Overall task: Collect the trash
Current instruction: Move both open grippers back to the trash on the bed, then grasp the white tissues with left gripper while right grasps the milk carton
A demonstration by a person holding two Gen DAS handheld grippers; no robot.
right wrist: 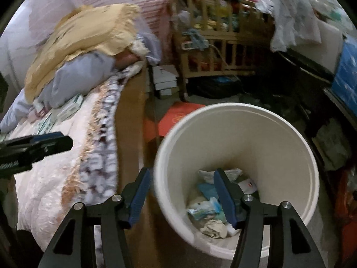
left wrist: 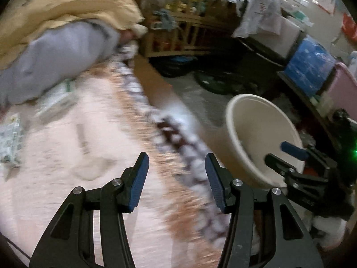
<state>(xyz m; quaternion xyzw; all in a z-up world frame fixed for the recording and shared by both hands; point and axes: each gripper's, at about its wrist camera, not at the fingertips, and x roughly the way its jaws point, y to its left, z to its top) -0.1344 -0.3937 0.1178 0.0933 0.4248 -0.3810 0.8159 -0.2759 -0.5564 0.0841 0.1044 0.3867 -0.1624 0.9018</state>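
Observation:
A white trash bucket (right wrist: 290, 156) stands on the floor beside the bed and holds several wrappers and crumpled papers (right wrist: 207, 210). My right gripper (right wrist: 181, 192) is open and empty, straddling the bucket's near rim; it also shows in the left wrist view (left wrist: 283, 154) at the bucket (left wrist: 252, 120). My left gripper (left wrist: 176, 176) is open and empty over the bed edge; it also shows in the right wrist view (right wrist: 60, 140). Flat green-and-white packets (left wrist: 60, 98) (right wrist: 71, 107) lie on the pink bedspread (left wrist: 67, 156), with another packet (left wrist: 11, 143) at the left.
A yellow pillow (right wrist: 89, 33) and grey clothing (right wrist: 82, 78) are piled at the head of the bed. A wooden crib (right wrist: 223, 44) full of items stands behind. Boxes (right wrist: 165, 80), a red mat (right wrist: 178, 116) and dark bags (left wrist: 178, 64) crowd the floor.

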